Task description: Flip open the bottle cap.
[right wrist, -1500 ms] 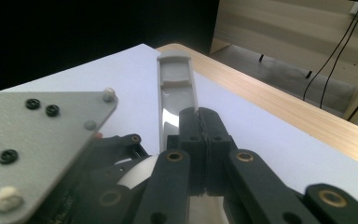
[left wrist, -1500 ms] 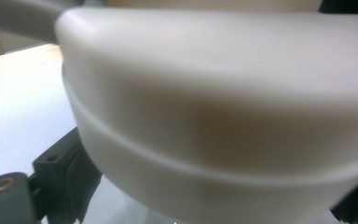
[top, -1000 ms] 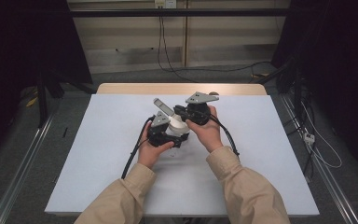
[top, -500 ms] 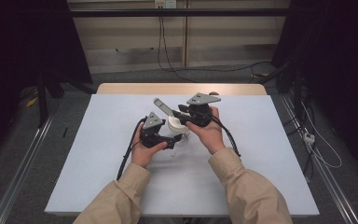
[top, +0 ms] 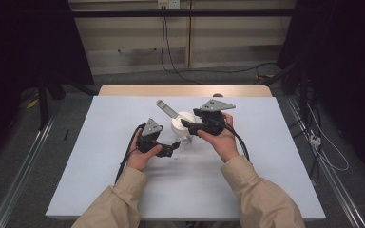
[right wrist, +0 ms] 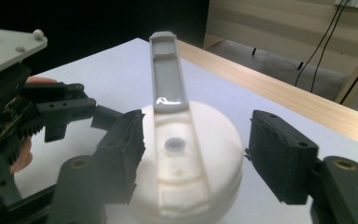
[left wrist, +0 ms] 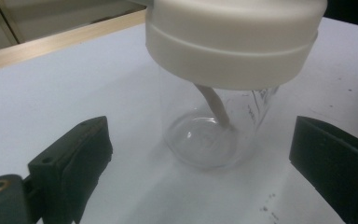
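Note:
A clear jar (left wrist: pixel 214 135) with a wide white pump lid (top: pixel 181 121) and a long grey lever (top: pixel 166 109) stands mid-table. My left gripper (top: pixel 175 144) lies low at the jar's near left, open, with the glass ahead between its spread jaws and apart from both; a pale tube (left wrist: pixel 214 105) runs down inside. My right gripper (top: pixel 185 125) reaches the lid from the right. Its jaws have just been opening and now stand on either side of the lid (right wrist: pixel 191 172), with the right pad (right wrist: pixel 279 158) clear of it. The lever (right wrist: pixel 168 79) rises between them.
A white sheet (top: pixel 100 180) covers the table, with a wooden edge (top: pixel 123 90) at the far side. The left gripper's black cable (top: pixel 126 156) trails toward the person. Dark floor, rails and cables surround the table.
The left hand has drawn back to the left and toward the person, away from the jar. The right gripper's jaws have opened off the lid.

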Demonstrator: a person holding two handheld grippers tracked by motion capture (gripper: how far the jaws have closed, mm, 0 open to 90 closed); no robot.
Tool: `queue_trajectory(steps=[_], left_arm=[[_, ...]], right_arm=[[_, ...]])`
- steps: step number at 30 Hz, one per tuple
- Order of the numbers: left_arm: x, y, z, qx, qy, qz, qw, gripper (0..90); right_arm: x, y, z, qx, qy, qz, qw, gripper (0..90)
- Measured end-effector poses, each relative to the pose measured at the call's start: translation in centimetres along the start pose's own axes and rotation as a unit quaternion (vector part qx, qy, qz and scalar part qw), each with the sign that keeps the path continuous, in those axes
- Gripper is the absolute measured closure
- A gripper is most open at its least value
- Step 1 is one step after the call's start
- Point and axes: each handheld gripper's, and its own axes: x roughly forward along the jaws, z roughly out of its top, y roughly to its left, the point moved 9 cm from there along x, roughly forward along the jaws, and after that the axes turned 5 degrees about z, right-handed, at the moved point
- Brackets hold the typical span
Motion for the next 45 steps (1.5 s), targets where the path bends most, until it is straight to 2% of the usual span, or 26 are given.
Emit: queue_trajectory(steps=[3,9,18,25,35,42,45], left_arm=[[-0.6,0.2,0.1,0.005,-0.002,-0.002,1.0000,5.2],[-1.7,0.3,-0.2,-0.002,-0.001,-0.007,1.0000,6.1],[-3.2,0.8,-0.7,-0.013,-0.002,-0.011,0.9999,6.8],[-4.2,1.2,-1.2,-0.018,0.004,-0.008,0.9998,6.8],[-5.2,1.5,-2.0,-0.018,0.011,-0.008,0.9997,6.8],[-6.1,1.8,-2.4,-0.023,0.007,-0.008,0.9997,6.8],[-6.5,2.0,-2.5,-0.017,0.007,-0.006,0.9998,6.7]], right_arm=[[-0.7,0.1,-0.6,0.002,0.000,0.002,1.0000,28.4],[-2.1,-0.2,-2.2,0.009,0.003,-0.001,1.0000,20.7],[-4.0,-0.4,-4.8,0.008,0.014,-0.008,0.9998,15.8],[-5.3,-0.8,-6.6,0.014,0.021,-0.019,0.9995,13.5],[-7.0,-1.5,-8.7,0.006,0.037,-0.035,0.9987,12.6],[-8.0,-1.7,-10.0,0.015,0.037,-0.039,0.9984,11.2],[-8.4,-1.7,-10.4,0.018,0.039,-0.040,0.9983,10.9]])
